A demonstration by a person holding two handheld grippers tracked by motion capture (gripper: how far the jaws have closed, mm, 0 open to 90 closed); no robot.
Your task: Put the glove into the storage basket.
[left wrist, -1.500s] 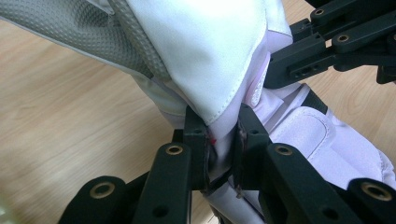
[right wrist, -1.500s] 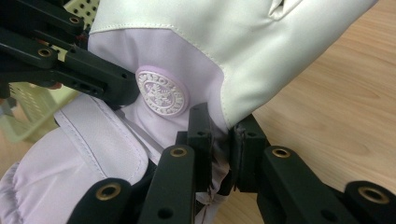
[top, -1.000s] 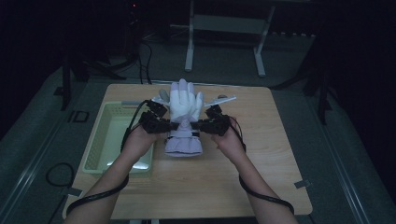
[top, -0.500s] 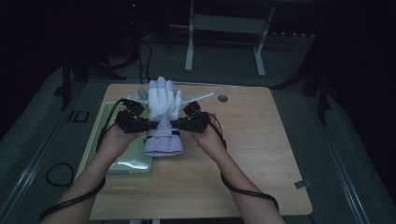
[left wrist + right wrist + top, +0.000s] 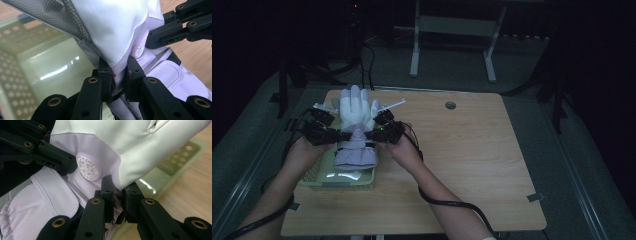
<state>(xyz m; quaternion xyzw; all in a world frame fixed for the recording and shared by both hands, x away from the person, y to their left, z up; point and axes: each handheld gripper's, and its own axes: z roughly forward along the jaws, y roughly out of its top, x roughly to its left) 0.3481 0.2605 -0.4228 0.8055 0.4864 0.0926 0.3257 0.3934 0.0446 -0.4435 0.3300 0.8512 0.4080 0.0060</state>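
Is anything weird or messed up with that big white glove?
Nothing looks torn or spilled. The white glove is pinched on each side by the left gripper and the right gripper, with its fabric bunched between the jaws. It hangs over the green tray, with its fingers pointing away from the person.

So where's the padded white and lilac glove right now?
High view: padded white and lilac glove hangs at table's left over green perforated tray, pinched between left gripper and right gripper.
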